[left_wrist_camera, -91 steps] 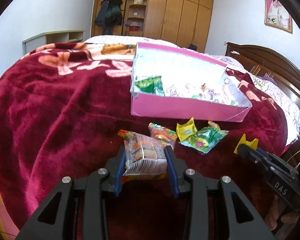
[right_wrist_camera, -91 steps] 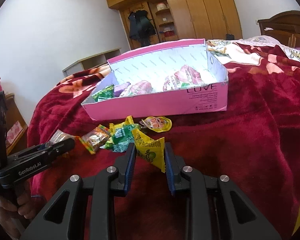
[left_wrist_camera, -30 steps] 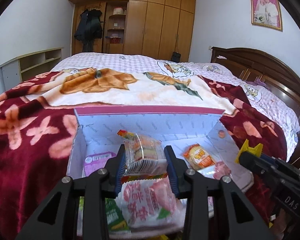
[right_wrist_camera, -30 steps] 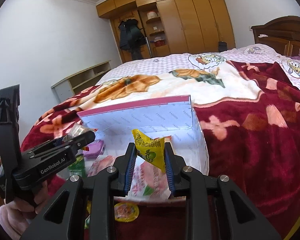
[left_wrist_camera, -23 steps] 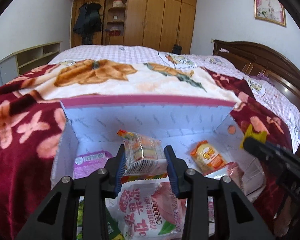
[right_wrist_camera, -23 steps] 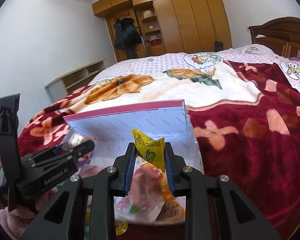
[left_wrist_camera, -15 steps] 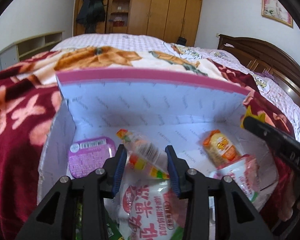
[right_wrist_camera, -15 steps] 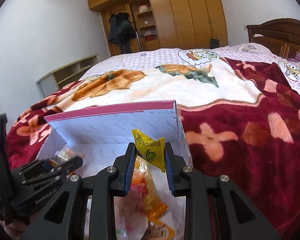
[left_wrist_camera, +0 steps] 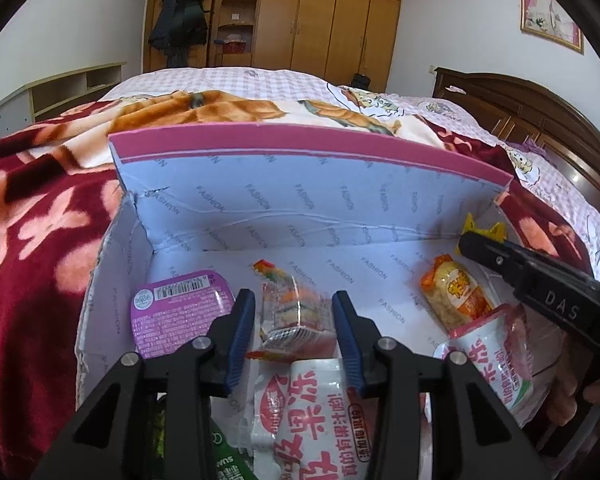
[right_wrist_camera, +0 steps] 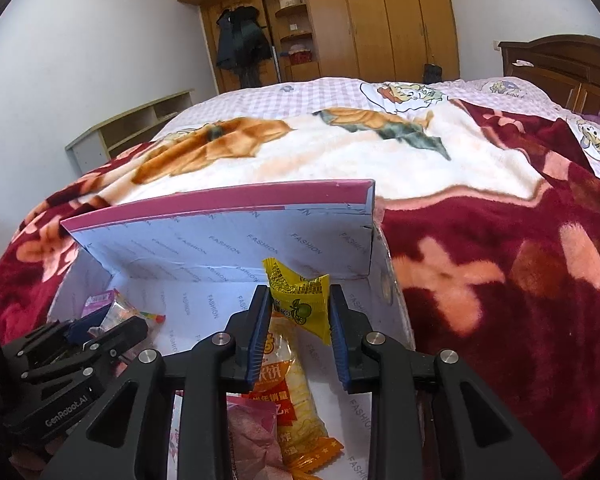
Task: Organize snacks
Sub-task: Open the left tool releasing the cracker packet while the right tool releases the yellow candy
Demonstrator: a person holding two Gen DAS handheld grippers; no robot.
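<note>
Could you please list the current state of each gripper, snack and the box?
left gripper: jaws apart, clear-wrapped snack loose between them.
right gripper: shut on yellow packet.
pink box: open, holding snacks.
purple cup: sealed, lying in box.
orange cracker pack: lying flat in box.

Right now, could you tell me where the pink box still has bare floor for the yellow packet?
Bare floor runs along the pink box's back wall, between the clear multicoloured packet and the orange cracker packet, and on to the right corner ahead of the yellow packet. The near side is crowded with pink-and-white pouches; the purple tub fills the left.
</note>
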